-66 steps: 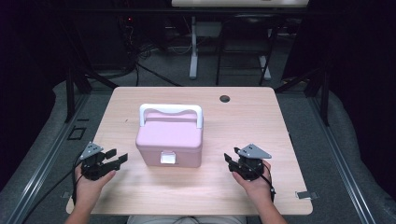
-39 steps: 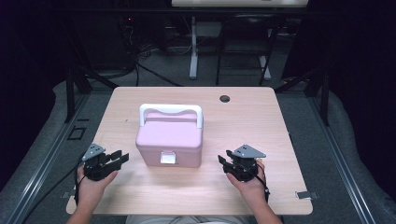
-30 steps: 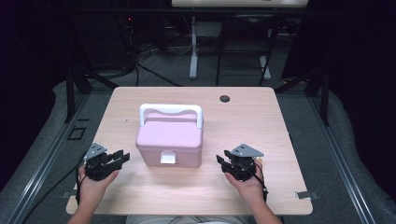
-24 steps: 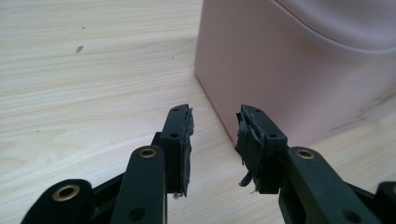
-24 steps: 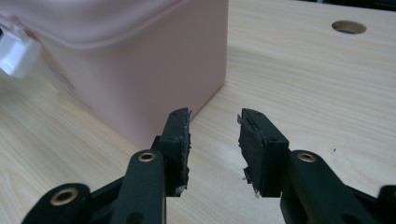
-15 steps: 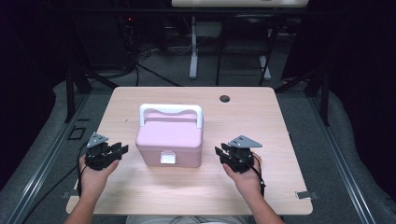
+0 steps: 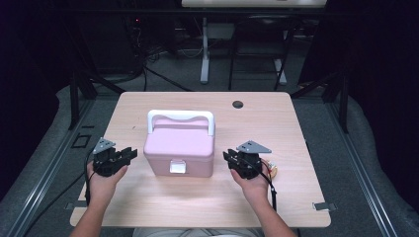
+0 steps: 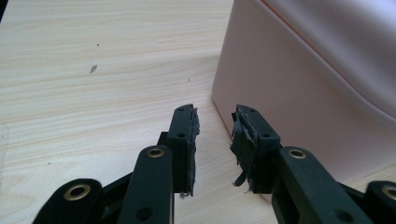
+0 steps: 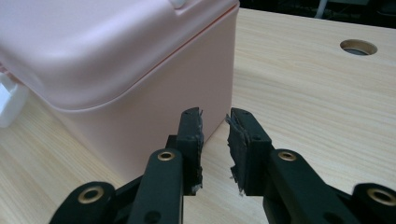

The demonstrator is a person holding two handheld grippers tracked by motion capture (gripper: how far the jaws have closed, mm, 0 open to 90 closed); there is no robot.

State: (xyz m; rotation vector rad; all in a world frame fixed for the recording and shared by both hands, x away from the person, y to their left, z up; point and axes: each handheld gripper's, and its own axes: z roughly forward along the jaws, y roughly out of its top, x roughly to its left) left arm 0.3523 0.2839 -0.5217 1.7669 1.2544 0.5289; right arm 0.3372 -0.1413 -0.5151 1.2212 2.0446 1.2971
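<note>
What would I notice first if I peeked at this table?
Probably the pink box with its white handle, sitting in the middle of the wooden table. A black claw waits on each side, the left claw and the right claw, both open with nothing between their jaws.

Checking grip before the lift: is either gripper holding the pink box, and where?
Nothing is held. The left gripper and right gripper flank the pink box, jaws just closing on empty air.

Bare tabletop (image 7: 207, 202) in front of the pink box (image 7: 180, 148) and along both its flanks. Blocked in the middle by the box itself (white handle (image 7: 181, 117) arching over its far side). Small cable hole (image 7: 238, 104) well behind it.
</note>
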